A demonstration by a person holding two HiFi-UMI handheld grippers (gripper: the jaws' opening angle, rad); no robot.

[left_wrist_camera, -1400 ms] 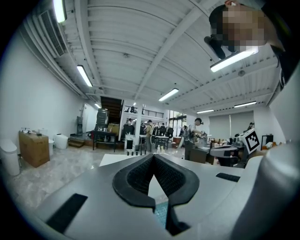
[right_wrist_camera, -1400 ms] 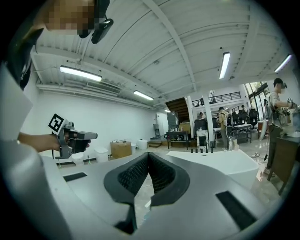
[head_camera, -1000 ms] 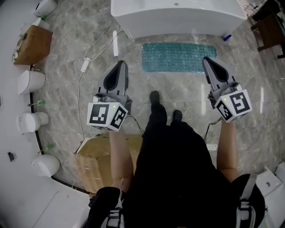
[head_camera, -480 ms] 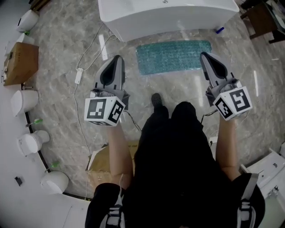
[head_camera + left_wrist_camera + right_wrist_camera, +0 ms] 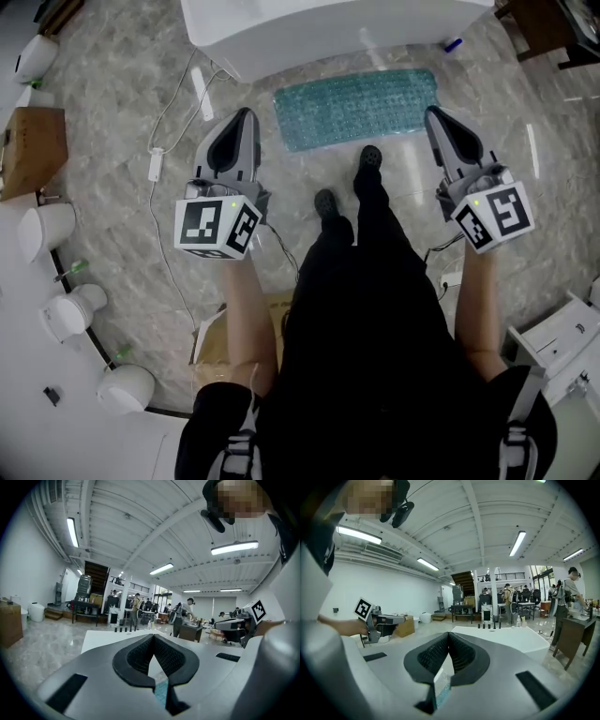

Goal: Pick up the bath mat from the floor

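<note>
We're on a glossy grey marbled floor (image 5: 112, 216), facing a big white bathtub (image 5: 309, 33) with smooth, rounded walls. We can't see into it from here. The bath mat (image 5: 356, 105) lies flat on the floor right in front of the tub. It's teal and rectangular, with rounded corners and a bubbly surface. One brown cardboard box (image 5: 33, 150) sits well left of the tub, and another (image 5: 208, 347) is farther back from it. Neither shows its contents. The left gripper (image 5: 246, 114) and right gripper (image 5: 433, 114), both grey, hover just short of the tub, jaws pressed together on nothing. A thin white cable (image 5: 155, 164) snakes away from the tub's left corner.
</note>
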